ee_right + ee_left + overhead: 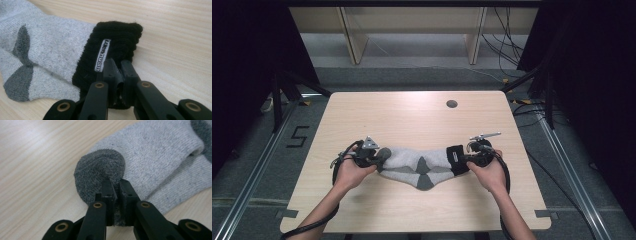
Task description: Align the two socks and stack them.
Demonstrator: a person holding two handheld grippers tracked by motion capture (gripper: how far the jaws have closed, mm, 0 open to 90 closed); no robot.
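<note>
Low centre of the high view, the left gripper (pixel 379 156) clamps the dark toe and the right gripper (pixel 464 159) the black cuff, jaws pinching opposite ends of the stacked grey knitted socks (pixel 424 167), seemingly to keep them taut and aligned on the pale wooden worktop (pixel 412 117).

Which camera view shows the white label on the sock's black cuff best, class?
The right gripper view: the label sits close up on the black cuff, just beyond the jaws. In the high view it is a tiny pale mark. The left gripper view looks at the dark toe instead.

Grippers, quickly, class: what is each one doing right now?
Left gripper: shut on the socks' dark grey toe.
Right gripper: shut on the black cuff.
</note>
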